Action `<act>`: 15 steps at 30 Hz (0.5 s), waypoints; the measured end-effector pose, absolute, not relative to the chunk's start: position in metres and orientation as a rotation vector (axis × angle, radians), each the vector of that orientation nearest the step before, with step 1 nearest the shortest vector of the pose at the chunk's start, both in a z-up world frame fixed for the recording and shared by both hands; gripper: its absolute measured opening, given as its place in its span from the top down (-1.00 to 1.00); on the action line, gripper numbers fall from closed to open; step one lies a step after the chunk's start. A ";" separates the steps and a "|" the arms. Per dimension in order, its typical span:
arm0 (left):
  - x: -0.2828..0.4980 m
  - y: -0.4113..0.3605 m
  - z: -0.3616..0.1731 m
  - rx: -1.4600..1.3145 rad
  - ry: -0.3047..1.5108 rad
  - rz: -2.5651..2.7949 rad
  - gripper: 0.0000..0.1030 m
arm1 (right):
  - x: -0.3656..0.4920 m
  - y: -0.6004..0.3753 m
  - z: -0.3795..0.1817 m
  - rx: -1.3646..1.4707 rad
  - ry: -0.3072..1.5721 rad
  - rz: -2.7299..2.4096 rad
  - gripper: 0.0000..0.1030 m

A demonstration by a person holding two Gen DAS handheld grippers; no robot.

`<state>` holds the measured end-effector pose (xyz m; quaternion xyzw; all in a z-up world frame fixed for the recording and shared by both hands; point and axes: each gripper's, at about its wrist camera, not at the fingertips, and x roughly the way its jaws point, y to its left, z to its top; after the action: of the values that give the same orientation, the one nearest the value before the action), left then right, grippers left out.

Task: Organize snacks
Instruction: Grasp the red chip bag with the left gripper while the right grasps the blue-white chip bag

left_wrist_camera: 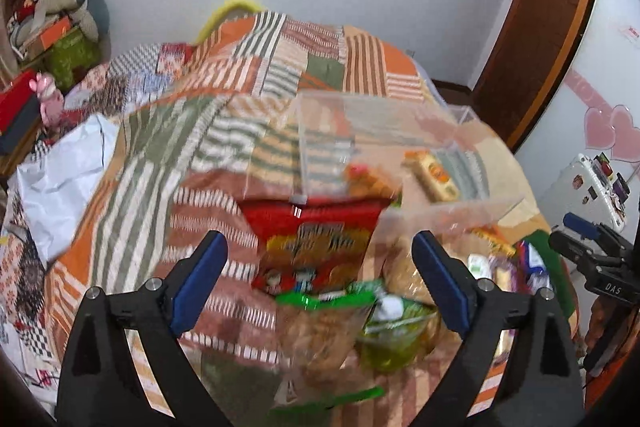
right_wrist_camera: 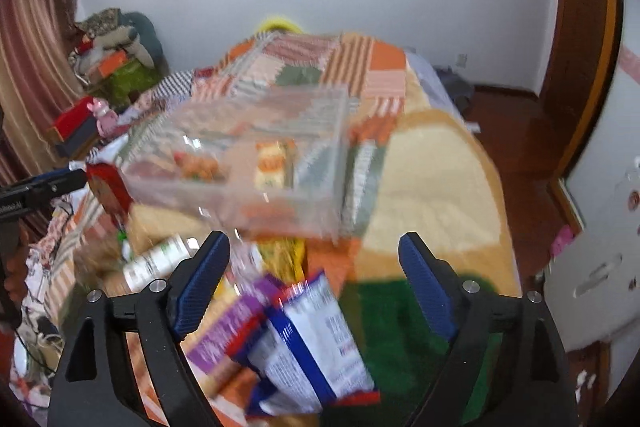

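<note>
1. Left wrist view: the left hand-held gripper gapes wide, holding nothing, over a green-topped snack bag lying lengthwise up the frame.
2. Beyond it, a red snack bag stands at centre.
3. Farther up, the clear bin sits on the bed.
4. Right wrist view: the right hand-held gripper is equally wide, empty, above a blue-white packet slanting toward lower right.

A clear glossy plastic box is set on a woven patchwork cloth bedspread; shiny foil snack packets are seen beside the box.
</note>
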<state>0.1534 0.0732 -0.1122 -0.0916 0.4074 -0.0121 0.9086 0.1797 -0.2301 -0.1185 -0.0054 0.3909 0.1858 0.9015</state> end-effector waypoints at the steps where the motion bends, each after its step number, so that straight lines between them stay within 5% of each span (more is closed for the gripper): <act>1: 0.154 0.074 -0.117 -0.195 0.851 -0.026 -0.84 | 0.179 -0.232 -0.125 -0.003 0.830 0.388 -0.64; 15: 0.184 0.073 -0.160 -0.238 0.936 0.011 -0.84 | 0.156 -0.247 -0.160 0.056 0.956 0.416 -0.64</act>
<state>0.1837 0.0735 -0.1603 -0.1144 0.4502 0.0053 0.8856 0.1564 -0.2469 -0.1596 0.0269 0.4564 0.1989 0.8668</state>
